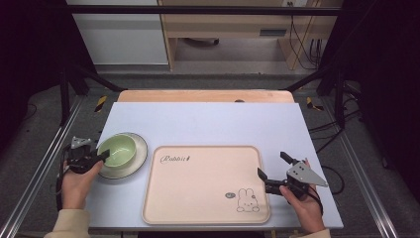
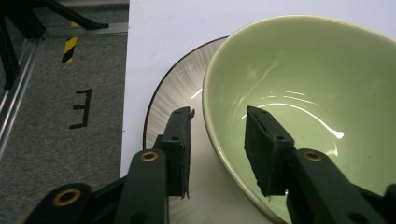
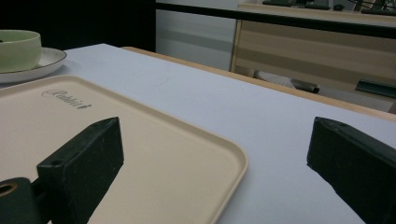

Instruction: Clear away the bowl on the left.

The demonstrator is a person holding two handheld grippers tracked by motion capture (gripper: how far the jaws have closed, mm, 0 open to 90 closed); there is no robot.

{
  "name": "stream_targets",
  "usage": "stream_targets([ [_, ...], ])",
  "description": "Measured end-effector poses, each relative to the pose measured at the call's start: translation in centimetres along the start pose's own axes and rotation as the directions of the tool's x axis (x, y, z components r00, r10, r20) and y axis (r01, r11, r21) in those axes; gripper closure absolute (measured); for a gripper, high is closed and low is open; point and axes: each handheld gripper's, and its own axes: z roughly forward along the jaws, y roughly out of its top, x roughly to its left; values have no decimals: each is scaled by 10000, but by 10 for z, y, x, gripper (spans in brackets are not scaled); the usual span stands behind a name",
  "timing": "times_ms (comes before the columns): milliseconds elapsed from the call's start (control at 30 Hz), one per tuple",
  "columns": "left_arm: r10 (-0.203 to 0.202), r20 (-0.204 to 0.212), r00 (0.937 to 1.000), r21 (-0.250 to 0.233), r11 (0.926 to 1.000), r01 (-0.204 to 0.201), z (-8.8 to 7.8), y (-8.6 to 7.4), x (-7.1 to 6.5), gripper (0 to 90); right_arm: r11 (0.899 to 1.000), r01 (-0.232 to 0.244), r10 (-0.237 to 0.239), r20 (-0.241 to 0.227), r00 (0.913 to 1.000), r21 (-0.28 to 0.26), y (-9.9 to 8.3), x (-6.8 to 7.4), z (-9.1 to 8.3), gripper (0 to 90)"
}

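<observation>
The green bowl [image 1: 117, 150] sits on a striped plate [image 1: 140, 156] at about nine o'clock on the table, just left of the beige rabbit tray [image 1: 205, 183]. The left gripper [image 1: 100, 156] straddles the bowl's near-left wall, one jaw inside and one outside, with a gap visible on each side, so it does not yet pinch. The right gripper [image 1: 271, 165] rests spread wide over the tray's right edge at four o'clock, well apart from the bowl, so the lift looks to fall to the left hand.
</observation>
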Motion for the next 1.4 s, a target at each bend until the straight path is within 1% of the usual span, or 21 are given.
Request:
stream_targets([
  [100,-21,55,10000,69,10000,20,2,0,0,666,10000,11,-11,-14,10000,-6,0,0,1,38],
  [167,-160,175,9997,141,9998,158,4,1,2,686,10000,4,-4,-3,10000,10,-1,0,1,38],
  [367,-244,213,9995,215,9995,240,6,2,2,744,10000,28,-28,22,10000,42,-1,-1,1,38],
  [400,-333,192,9993,223,9992,329,6,3,3,755,10000,28,-28,15,10000,59,-1,-1,1,39],
  [567,-378,151,9992,148,9992,376,7,2,5,811,10000,61,-61,1,10000,56,-1,0,1,39],
  [633,-454,224,9987,108,9989,451,6,1,6,815,10000,65,-65,-3,10000,55,-1,0,1,38],
  [667,-623,306,9976,-3,9981,624,6,0,6,818,10000,56,-56,-9,10000,41,-1,0,1,39],
  [700,-623,306,9976,-3,9981,624,6,0,6,819,10000,68,-68,-8,10000,33,-1,0,1,38],
  [767,-1004,582,9932,-184,9947,1016,4,-2,8,826,10000,74,-74,-19,10000,35,0,1,0,38],
  [800,-1004,582,9932,-184,9947,1016,4,-2,8,830,10000,74,-74,-19,10000,35,0,1,0,38],
  [833,-1239,817,9889,-337,9913,1270,1,-4,9,832,10000,81,-81,-48,10000,10,0,2,0,38],
  [900,-1254,879,9882,-303,9913,1285,0,-4,9,831,9999,106,-106,-54,9999,12,0,2,0,39],
  [967,-1494,1016,9835,-375,9874,1539,-3,-5,10,829,9999,123,-123,-83,9999,15,0,3,1,38],
  [1067,-1550,986,9830,-474,9859,1602,-5,-5,10,826,9999,114,-114,-75,9999,21,0,2,0,39],
  [1100,-1642,1001,9813,-571,9837,1704,-6,-5,10,823,9999,136,-136,-75,9999,15,0,2,1,38],
  [1133,-1628,1033,9812,-580,9838,1694,-8,-5,11,820,10000,91,-91,-56,9999,-2,0,2,1,39],
  [1200,-1766,1187,9771,-662,9805,1852,-11,-4,11,819,10000,70,-70,-47,10000,-18,0,2,1,38],
  [1233,-1766,1187,9771,-662,9805,1852,-11,-4,11,818,10000,70,-70,-50,10000,-29,0,2,1,38],
  [1267,-1749,1359,9752,-727,9799,1859,-14,-3,9,818,10000,67,-67,-49,10000,-31,1,1,1,38],
  [1333,-1747,1539,9725,-803,9788,1886,-17,0,4,817,10000,84,-84,-47,10000,-38,1,2,1,38],
  [1400,-1629,1740,9712,-872,9798,1800,-20,2,-2,817,9999,91,-91,-46,9999,-50,1,2,0,38],
])
